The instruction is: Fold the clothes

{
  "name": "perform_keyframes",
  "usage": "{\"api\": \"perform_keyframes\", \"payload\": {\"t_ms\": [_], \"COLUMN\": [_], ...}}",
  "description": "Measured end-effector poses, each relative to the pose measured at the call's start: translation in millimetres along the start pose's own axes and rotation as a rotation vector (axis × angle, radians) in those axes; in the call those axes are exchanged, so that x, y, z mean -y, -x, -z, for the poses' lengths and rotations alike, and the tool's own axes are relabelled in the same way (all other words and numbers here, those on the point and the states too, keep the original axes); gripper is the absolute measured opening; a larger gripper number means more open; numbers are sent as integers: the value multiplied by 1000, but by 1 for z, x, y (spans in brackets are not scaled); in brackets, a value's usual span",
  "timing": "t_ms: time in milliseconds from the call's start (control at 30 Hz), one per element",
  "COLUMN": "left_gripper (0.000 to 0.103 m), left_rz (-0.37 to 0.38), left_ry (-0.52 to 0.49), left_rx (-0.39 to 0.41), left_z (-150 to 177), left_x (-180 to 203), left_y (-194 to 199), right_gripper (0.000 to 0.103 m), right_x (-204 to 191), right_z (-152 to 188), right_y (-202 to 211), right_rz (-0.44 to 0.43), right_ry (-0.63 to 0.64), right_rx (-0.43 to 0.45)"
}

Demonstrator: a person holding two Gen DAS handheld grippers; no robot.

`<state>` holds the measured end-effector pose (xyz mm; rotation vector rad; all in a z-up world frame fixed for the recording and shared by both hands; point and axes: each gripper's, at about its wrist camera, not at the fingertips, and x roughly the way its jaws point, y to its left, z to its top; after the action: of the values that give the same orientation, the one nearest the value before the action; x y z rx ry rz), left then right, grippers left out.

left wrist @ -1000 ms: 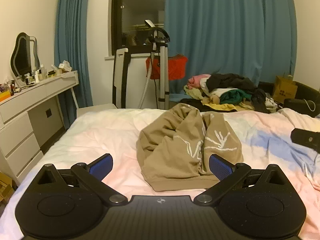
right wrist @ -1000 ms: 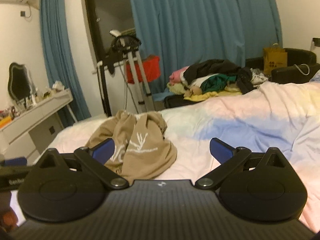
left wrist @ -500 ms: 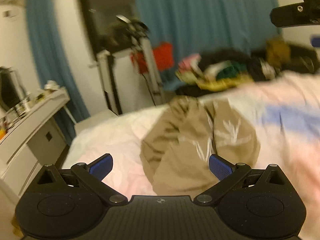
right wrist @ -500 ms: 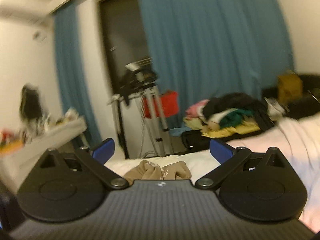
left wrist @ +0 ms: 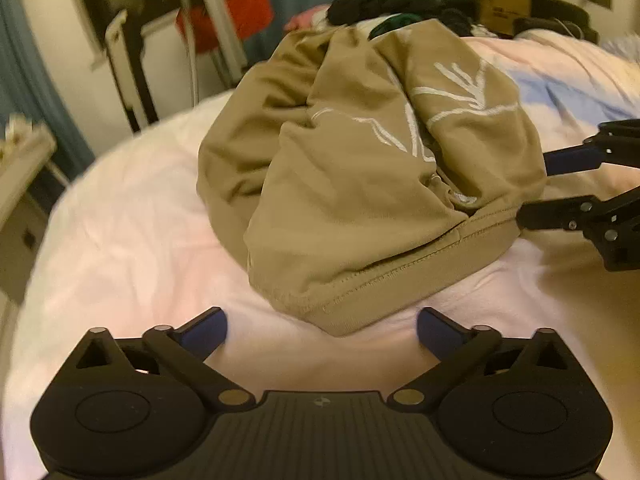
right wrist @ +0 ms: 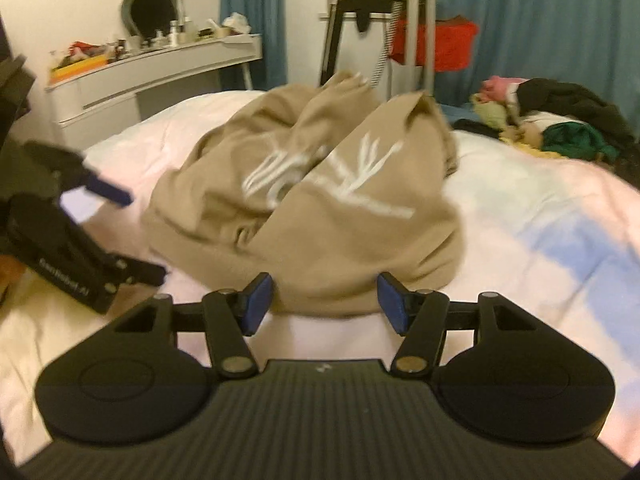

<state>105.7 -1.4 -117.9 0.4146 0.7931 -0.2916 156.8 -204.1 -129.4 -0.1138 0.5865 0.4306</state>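
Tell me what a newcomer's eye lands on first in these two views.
A crumpled tan garment with white line print lies heaped mid-bed on the pale pink bedding. Both tools close in on its hem, open: the left tool from the near edge, the right tool from its side. Behind, a pile of mixed clothes sits before blue curtains.

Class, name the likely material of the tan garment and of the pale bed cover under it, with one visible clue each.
Tan garment with white print: probably matte cotton jersey; stitched hem band, soft folds. Pale pink bed cover: likely smooth woven cloth; fine creases.
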Motion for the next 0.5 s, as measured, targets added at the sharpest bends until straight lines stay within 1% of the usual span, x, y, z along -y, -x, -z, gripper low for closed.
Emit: {"api": "perform_keyframes", "payload": {"t_ms": [100,167,233,267,333,367,400,433,500], "left_gripper": [103,103,103,103,103,103,103,103,103], "left_rz": [-13,-46,-120,-145,-205,-230,-255,-268,-263], "left_ry": [-43,-72,-85,-73,-63,-56,-50,-41,21], "left_rx": [21,54,91,114,157,175,194,219,286], "left_z": [-1,-3,-5,-5,-3,-7,-10,-15,-23], "left_x": [7,12,15,14,15,16,16,17,12], "left_y": [-6,-10,-10,-11,-13,-14,-15,-12,-7], "right_gripper": [64,67,66,67,72,80,84,84,84], "right_x": [-11,-16,-20,-24,-32,-37,-41,-45,-54], "right_z": [5,7,10,11,13,13,11,9,3], "right_y": [-1,0,2,4,7,8,5,1,-6], "right_rz": [3,10,17,26,53,66,102,141,219], "right_ry": [62,116,171,186,217,244,255,263,280], "right_rx": [-7,-9,-11,-13,-19,-19,-11,-2,17]}}
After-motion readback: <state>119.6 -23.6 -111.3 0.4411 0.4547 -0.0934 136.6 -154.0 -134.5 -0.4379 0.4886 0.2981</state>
